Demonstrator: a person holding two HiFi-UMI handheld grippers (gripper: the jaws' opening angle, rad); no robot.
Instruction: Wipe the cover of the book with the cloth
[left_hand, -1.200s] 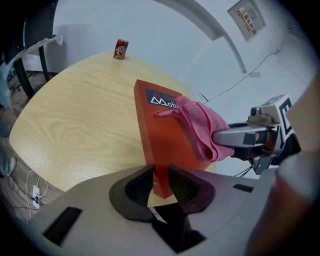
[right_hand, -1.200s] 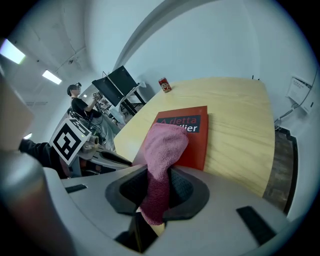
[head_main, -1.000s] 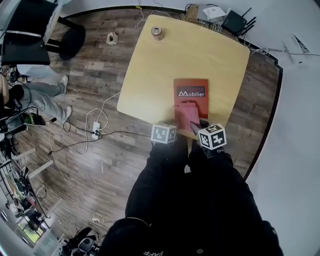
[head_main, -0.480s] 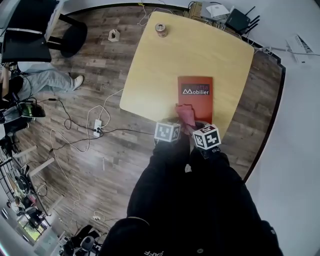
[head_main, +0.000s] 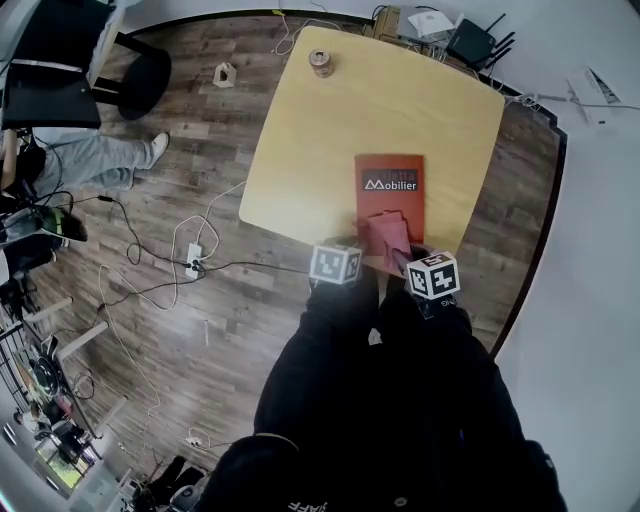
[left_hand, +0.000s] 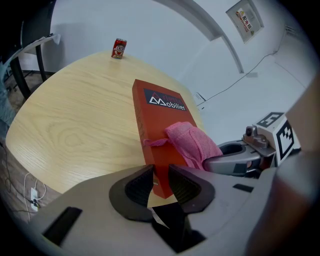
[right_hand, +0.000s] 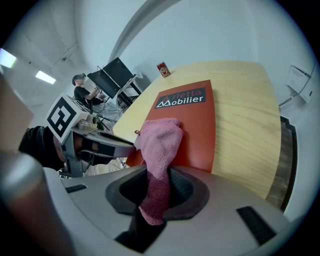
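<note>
**Holding fast on both sides**

Our left tongs (left_hand: 160, 176) clamp the red book's (left_hand: 156, 112) near corner on the surface (left_hand: 75, 115). Just right, our right tongs (right_hand: 159, 186) pinch the pink cloth (right_hand: 161, 137), draped ahead onto the cover.

One tabletop (head_main: 320, 150). On it are three things: one book (head_main: 375, 205), one cloth (head_main: 388, 232) and one can (head_main: 321, 62), the can toward 11 o'clock.

Two grippers: left gripper (left_hand: 160, 172) and right gripper (right_hand: 158, 170). Each has two jaws, four in all. Each carries one marker cube, so two: left cube (head_main: 331, 265), right cube (head_main: 433, 276).

On the floor there is one power strip (head_main: 192, 260) at 8 o'clock from the tabletop and one small white object (head_main: 222, 75) at 10 o'clock. One router (head_main: 468, 43) at 1 o'clock. One seated person (head_main: 90, 160) at 9 o'clock, with two legs showing. The floor cables are several, too tangled to count.
</note>
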